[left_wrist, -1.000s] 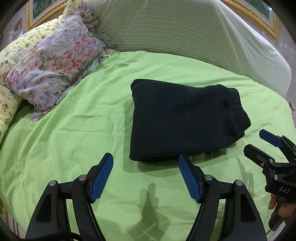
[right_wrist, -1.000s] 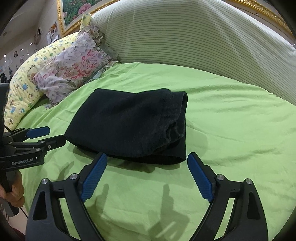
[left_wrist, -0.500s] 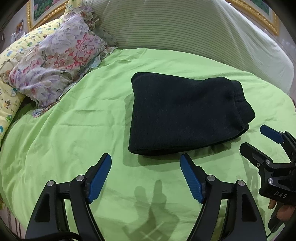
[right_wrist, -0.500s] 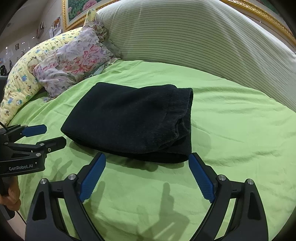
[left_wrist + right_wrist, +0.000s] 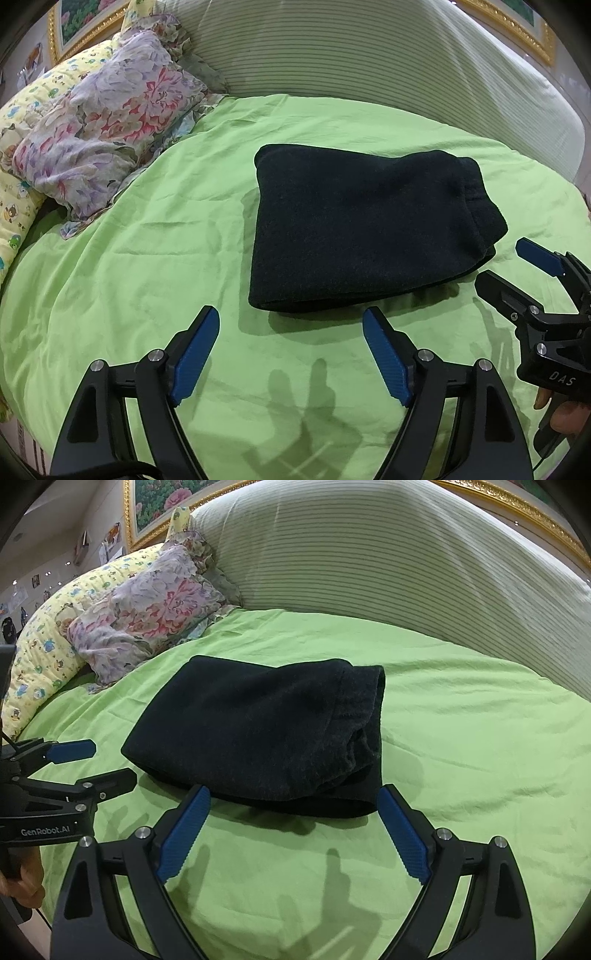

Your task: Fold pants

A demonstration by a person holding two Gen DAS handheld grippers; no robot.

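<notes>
The black pants lie folded in a compact rectangle on the green bed sheet; they also show in the right wrist view. My left gripper is open and empty, just in front of the pants' near left edge. My right gripper is open and empty, its fingertips at the pants' near right edge. Each gripper shows in the other's view: the right one at the right, the left one at the left.
A floral pillow and a yellow printed pillow lie at the far left. A striped padded headboard curves behind the bed. Bare green sheet spreads right of the pants.
Both grippers have moved slightly closer to the pants and stayed open. The pants have not moved.
</notes>
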